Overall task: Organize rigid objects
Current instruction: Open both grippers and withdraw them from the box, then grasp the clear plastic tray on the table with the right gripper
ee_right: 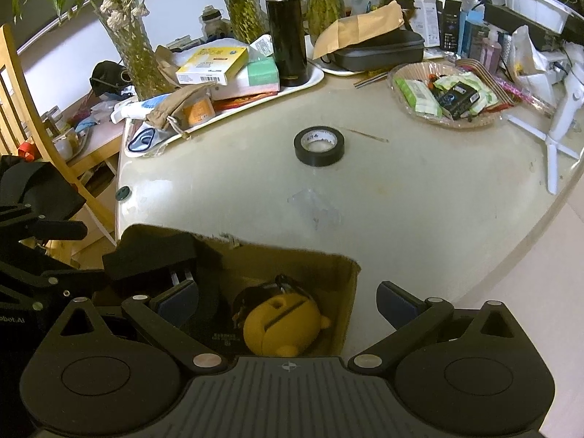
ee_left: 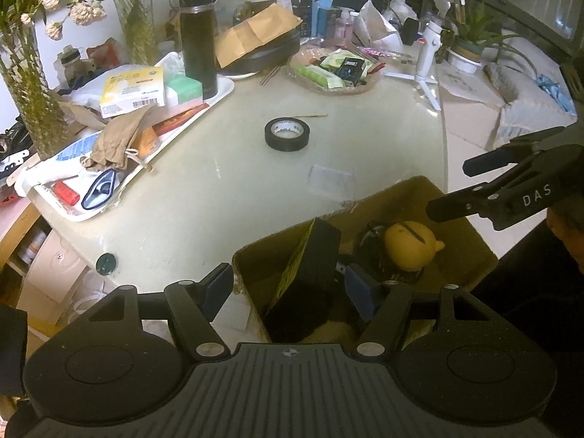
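An open cardboard box (ee_left: 456, 252) (ee_right: 339, 273) sits at the table's near edge. Inside it a yellow rounded object with a slot (ee_left: 412, 248) (ee_right: 281, 328) rests on a black corded item. A black box with a yellow side (ee_left: 310, 273) (ee_right: 157, 255) leans upright in the carton. My left gripper (ee_left: 292, 288) straddles it and the carton's left wall; the pads stand apart from it, so it is open. My right gripper (ee_right: 288, 303) (ee_left: 449, 189) hangs wide open over the carton's right side, holding nothing. A black tape roll (ee_left: 287, 134) (ee_right: 319, 145) lies flat mid-table.
A white tray (ee_left: 224, 91) at the left holds boxes, a pouch and a black thermos (ee_left: 198, 40). A wicker basket (ee_left: 365, 87) of packets and a white tripod (ee_left: 427, 84) stand at the back right. Glass vases line the back; a wooden chair (ee_right: 22, 109) is at the left.
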Tool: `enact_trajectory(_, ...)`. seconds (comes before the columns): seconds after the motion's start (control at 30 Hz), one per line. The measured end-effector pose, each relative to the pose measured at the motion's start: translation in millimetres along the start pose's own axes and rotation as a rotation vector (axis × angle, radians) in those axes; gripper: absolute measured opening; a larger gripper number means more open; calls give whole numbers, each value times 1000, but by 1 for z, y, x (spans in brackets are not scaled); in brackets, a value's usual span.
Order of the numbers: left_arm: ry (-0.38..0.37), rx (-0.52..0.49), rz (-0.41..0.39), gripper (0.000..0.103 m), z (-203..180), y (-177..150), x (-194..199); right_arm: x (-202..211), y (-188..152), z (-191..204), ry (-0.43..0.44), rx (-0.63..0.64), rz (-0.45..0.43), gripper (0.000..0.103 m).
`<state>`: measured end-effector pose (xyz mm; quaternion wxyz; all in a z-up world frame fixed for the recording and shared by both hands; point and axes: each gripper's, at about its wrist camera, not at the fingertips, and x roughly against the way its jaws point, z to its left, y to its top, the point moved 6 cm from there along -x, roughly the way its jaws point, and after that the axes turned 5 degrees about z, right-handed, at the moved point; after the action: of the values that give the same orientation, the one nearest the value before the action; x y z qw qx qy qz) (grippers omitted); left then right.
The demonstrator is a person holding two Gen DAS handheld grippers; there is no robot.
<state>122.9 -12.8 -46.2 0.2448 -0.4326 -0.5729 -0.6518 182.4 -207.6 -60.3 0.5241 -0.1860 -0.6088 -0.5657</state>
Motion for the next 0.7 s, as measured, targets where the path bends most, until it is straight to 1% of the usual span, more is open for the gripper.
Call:
enact_trajectory(0.2, -16, -18, -5, 67, -6, 18, -7, 10, 25, -4, -14, 23, -14, 103)
enact_trajectory(0.3, -18, -23, -23, 67, -8, 31, -8, 20, 41, -13, -35, 28, -37, 103)
enact_trajectory(0.43, -16, -5, -51, 67, -7, 46, -7, 29, 58, -26, -57, 14, -73, 103)
enact_trajectory(0.53, -14, 1, -64, 67, -6, 53, -8, 29, 63, -32, -65, 18, -83, 103)
enact_trajectory(0.7, -13, -5, -80, 67, -1, 60, -8, 21, 65, -36, -70, 62, -88, 103)
